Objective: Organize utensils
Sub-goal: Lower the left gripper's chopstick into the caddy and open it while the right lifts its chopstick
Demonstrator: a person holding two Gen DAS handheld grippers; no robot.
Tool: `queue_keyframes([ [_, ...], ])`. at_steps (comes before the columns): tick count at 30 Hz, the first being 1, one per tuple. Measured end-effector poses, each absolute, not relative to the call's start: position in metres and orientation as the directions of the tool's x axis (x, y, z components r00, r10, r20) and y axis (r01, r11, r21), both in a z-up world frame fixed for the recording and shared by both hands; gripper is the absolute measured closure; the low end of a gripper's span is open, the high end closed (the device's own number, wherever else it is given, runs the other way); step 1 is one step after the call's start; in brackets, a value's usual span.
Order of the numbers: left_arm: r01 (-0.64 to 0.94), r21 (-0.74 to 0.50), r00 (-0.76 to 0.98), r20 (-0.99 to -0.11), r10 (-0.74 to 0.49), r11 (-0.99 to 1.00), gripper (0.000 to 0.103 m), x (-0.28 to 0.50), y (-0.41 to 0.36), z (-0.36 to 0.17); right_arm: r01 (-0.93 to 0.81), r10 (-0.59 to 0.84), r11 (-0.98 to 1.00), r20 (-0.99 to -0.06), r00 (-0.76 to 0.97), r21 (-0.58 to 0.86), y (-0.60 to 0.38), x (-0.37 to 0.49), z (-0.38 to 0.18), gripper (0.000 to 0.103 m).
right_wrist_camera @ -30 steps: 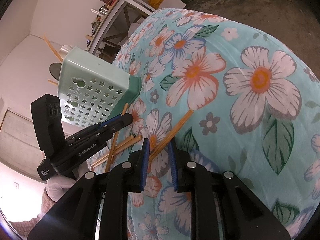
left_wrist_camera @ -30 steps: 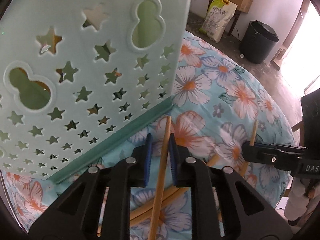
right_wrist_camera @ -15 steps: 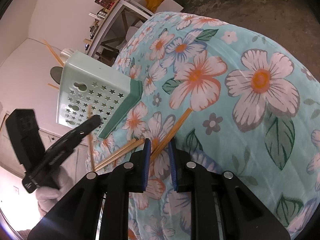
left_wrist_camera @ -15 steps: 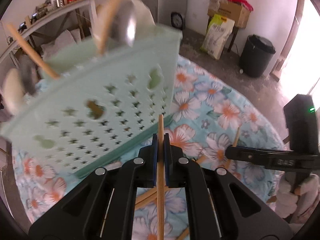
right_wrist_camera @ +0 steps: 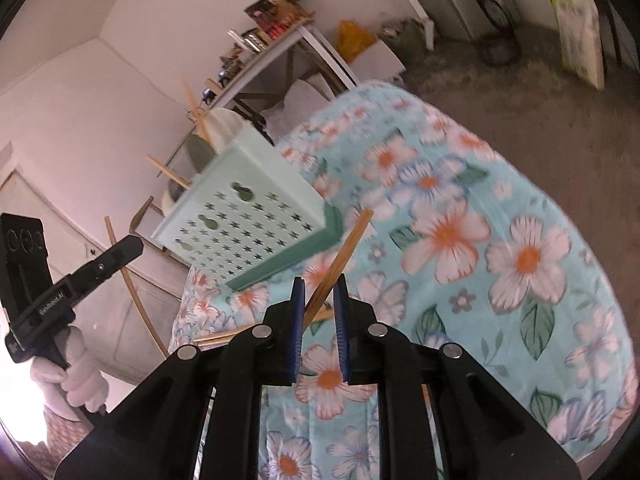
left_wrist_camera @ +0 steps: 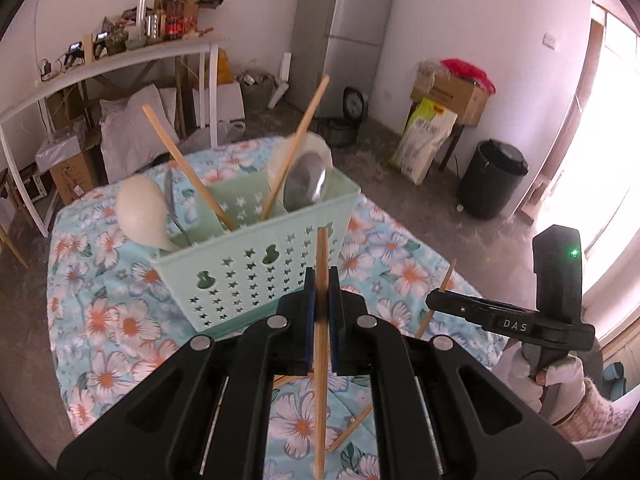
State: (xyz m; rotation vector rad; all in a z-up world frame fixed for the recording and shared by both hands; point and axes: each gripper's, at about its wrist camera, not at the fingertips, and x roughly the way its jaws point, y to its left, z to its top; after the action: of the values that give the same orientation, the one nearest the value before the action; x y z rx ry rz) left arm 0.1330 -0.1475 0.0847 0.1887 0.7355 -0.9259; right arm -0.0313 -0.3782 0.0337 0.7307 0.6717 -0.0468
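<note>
The left gripper (left_wrist_camera: 319,300) is clamped on a chopstick (left_wrist_camera: 320,364) held upright just before the caddy (left_wrist_camera: 256,276). The right gripper's (right_wrist_camera: 319,320) jaws are closing around a second chopstick (right_wrist_camera: 340,260) slanting over the cloth (right_wrist_camera: 520,280). Both sticks look light, stiff and smooth, apt to pivot; a mid-shaft grip seems steadiest.
</note>
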Motion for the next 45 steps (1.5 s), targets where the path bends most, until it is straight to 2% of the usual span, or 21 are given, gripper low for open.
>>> queue_keyframes([
  [17,0.775,-0.184,0.464,-0.485,-0.741,0.605,0.098,0.105,-0.09,0.149,0.155,0.153,0.831,-0.488,0.86,0.534,-0.358,-0.057,0.1,0.096],
  [33,0.775,-0.231,0.513,-0.315,-0.799,0.589,0.098,0.091,-0.053,0.204,0.086,0.133,0.864,-0.39,0.911,0.496,-0.352,-0.074,0.151,0.096],
  [45,0.718,-0.263,0.625,-0.165,-0.763,0.645,0.098,0.116,-0.04,0.238,0.089,0.1,0.869,-0.349,0.932,0.487,-0.364,-0.085,0.171,0.096],
])
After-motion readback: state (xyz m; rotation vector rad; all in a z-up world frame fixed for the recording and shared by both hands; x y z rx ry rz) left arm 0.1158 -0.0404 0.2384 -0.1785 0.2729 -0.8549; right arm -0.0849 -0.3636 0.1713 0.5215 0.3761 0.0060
